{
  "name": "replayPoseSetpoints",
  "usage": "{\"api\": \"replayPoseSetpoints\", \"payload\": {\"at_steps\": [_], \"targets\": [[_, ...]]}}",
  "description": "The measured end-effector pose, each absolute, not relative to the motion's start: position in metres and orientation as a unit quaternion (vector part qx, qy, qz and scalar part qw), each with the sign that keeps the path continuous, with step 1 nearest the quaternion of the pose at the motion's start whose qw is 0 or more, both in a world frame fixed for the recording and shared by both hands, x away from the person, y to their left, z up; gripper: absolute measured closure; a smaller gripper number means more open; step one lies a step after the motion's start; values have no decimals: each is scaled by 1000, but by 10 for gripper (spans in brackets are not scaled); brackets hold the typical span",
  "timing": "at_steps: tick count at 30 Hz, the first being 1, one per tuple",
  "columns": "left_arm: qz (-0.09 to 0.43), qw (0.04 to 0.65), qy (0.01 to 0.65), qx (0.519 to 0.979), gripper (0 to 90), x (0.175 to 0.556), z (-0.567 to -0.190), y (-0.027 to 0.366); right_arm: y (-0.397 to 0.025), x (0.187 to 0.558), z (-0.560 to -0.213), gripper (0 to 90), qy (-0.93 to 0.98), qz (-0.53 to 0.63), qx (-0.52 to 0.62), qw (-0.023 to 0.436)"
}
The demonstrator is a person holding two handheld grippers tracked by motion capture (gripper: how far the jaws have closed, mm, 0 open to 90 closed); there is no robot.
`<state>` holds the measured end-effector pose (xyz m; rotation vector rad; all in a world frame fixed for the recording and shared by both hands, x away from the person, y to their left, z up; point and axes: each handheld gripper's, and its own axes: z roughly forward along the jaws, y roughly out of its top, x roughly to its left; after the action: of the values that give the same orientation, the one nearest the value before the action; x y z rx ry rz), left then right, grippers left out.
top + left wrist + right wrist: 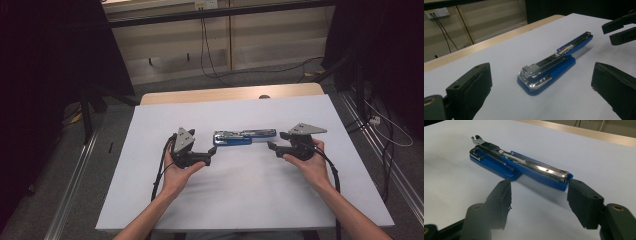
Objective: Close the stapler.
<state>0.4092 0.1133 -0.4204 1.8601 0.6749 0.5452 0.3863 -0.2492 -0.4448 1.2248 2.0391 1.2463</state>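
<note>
A blue and chrome stapler lies swung open flat on the white table, a little past its middle. My left gripper is held just off its left end and stands open, touching nothing. In the left gripper view the stapler lies ahead between the spread jaws of the left gripper. My right gripper is open at the stapler's right end. In the right gripper view the tip of the stapler sits just beyond the open right gripper, between its two pads.
A bare wooden strip runs along the table's far edge. Cables hang at the wall behind, and more cables lie on the floor to the right. Dark stands flank the table.
</note>
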Motion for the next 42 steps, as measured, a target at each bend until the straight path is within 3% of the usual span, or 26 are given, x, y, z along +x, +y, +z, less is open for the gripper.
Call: {"api": "replayPoseSetpoints", "payload": {"at_steps": [3, 9, 15, 21, 42], "targets": [[227, 520, 278, 775, 27, 416, -424, 109, -250, 387, -444, 453, 739, 455, 443, 224], [221, 509, 290, 780, 48, 431, -427, 102, -249, 389, -448, 617, 752, 452, 437, 200], [217, 513, 301, 774, 49, 434, -429, 101, -248, 389, -449, 838, 756, 451, 432, 197], [210, 504, 306, 780, 78, 437, -435, 100, -249, 388, -450, 900, 754, 445, 440, 200], [169, 489, 306, 799, 682, 444, -445, 96, -260, 394, -453, 900, 752, 430, 455, 206]]}}
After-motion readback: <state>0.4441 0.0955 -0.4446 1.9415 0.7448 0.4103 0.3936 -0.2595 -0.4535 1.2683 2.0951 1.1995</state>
